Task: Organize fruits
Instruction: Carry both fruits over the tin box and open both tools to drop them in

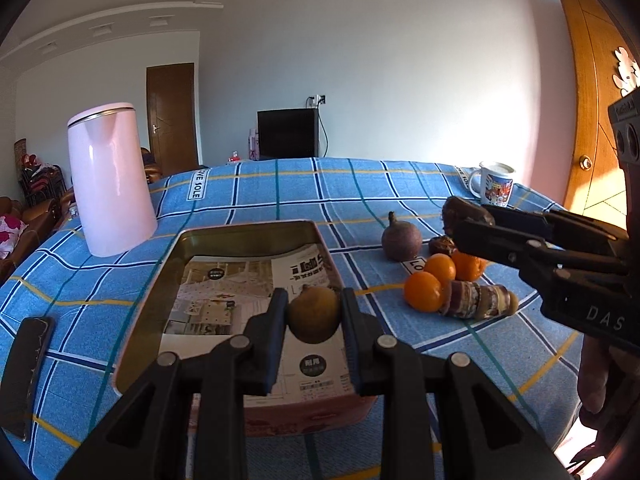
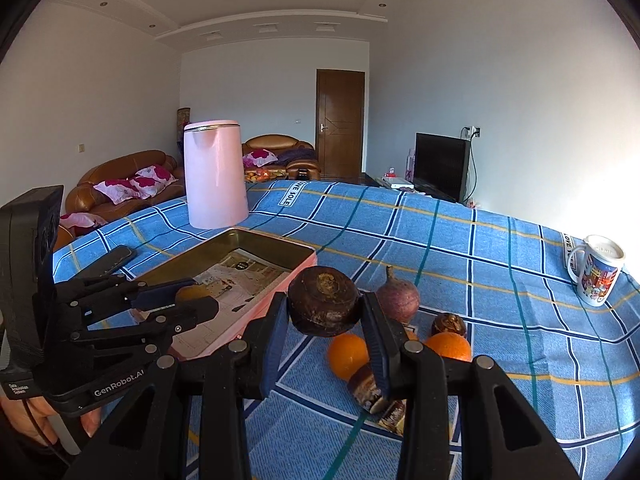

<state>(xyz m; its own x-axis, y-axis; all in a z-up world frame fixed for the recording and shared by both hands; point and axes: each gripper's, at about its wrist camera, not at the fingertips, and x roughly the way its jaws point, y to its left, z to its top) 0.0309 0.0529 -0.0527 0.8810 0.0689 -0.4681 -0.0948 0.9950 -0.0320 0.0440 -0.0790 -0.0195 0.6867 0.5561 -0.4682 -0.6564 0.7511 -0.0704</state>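
A blue checked tablecloth (image 1: 280, 200) covers the table. On it, from big to small: a pink kettle (image 1: 110, 178) at the far left; a shallow tin (image 1: 160, 280) lined with printed paper, just right of the kettle; a dark phone (image 1: 26, 364) at the near left edge; a printed mug (image 1: 496, 182) far right.

The left gripper (image 1: 314, 314) hangs over the tin, its jaws clamped on a brownish-yellow fruit (image 1: 314, 314).

The right gripper (image 2: 326, 308) is raised above the loose pile to the right of the tin, jaws clamped on a dark brown root (image 2: 324, 306).

Still on the cloth below it: a purple fruit (image 2: 398, 294), two oranges (image 2: 347, 356), a small brown fruit (image 2: 449, 325) and a striped brown piece (image 2: 364, 388), all close together, partly hidden by the right gripper's fingers.
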